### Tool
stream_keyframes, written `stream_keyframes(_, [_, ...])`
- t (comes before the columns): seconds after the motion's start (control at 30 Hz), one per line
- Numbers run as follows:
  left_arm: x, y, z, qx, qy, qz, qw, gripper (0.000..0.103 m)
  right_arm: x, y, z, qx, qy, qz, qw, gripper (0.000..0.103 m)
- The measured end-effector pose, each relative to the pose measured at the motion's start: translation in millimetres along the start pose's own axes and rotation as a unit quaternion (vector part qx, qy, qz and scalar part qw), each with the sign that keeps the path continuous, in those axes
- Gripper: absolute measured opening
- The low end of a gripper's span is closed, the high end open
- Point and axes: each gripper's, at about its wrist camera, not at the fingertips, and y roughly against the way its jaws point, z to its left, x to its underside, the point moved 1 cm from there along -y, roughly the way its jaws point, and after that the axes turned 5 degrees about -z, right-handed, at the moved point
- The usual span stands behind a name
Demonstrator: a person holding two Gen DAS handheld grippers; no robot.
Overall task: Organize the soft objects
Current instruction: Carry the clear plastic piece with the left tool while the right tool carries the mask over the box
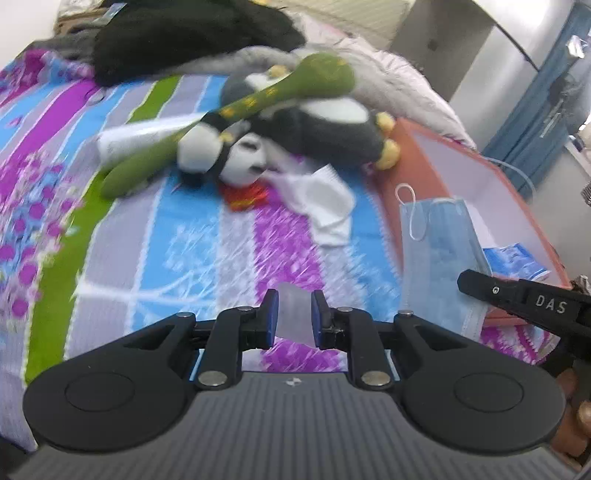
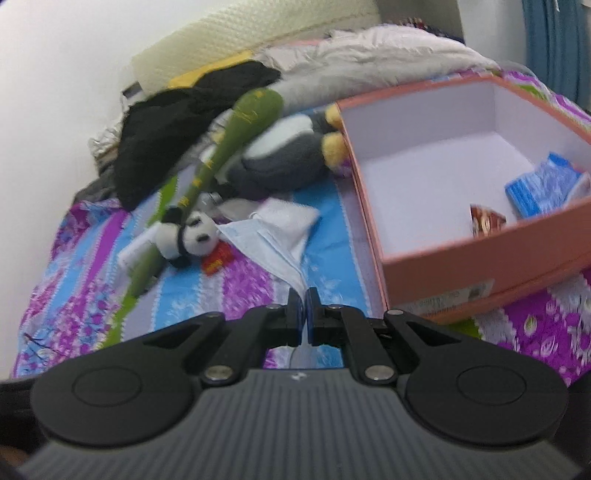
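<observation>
My right gripper (image 2: pixel 303 295) is shut on a light blue face mask (image 2: pixel 266 243), which hangs from its jaws; the mask (image 1: pixel 439 236) also shows in the left wrist view beside the box, with the right gripper (image 1: pixel 476 284) at its edge. My left gripper (image 1: pixel 292 299) is shut on a small translucent white piece (image 1: pixel 291 314). A panda plush (image 1: pixel 236 155) with a green stick toy (image 1: pixel 258 99), a grey penguin plush (image 1: pixel 332 125) and a white cloth (image 1: pixel 325 206) lie on the bed ahead. The pink box (image 2: pixel 480 254) stands to the right.
A black garment (image 1: pixel 184 33) and a pale duvet (image 2: pixel 369 55) lie at the back of the bed. The box holds a blue packet (image 2: pixel 543 188) and a red wrapper (image 2: pixel 484 221). The striped bedsheet (image 1: pixel 184 258) covers the bed.
</observation>
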Motion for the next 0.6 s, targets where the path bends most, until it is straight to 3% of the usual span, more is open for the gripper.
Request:
stream_keyframes(0.13, [-30,1,-22,0.023,-0.023,-0.018,0.9993,0.022,-28,17,0,-0.007,0.006,-0.038,0.999,0.006])
stream_keyframes(0.37, [-100,19,-75,0.077,-0.057,-0.081,0.9921,0.022,-89,51,-3,-0.028,0.023,-0.117,0.992,0.006])
stream_keyframes(0.47, [-131,27,-106,0.100,-0.081,-0.114,0.9851,0.022,-115,62,-10,-0.024,0.021,-0.144,0.989,0.006])
stream_keyframes(0.6, [-158,19,-147,0.123,-0.099,-0.123,0.9797,0.022,-146,73,-26,-0.003,0.021,-0.170,0.985,0.006])
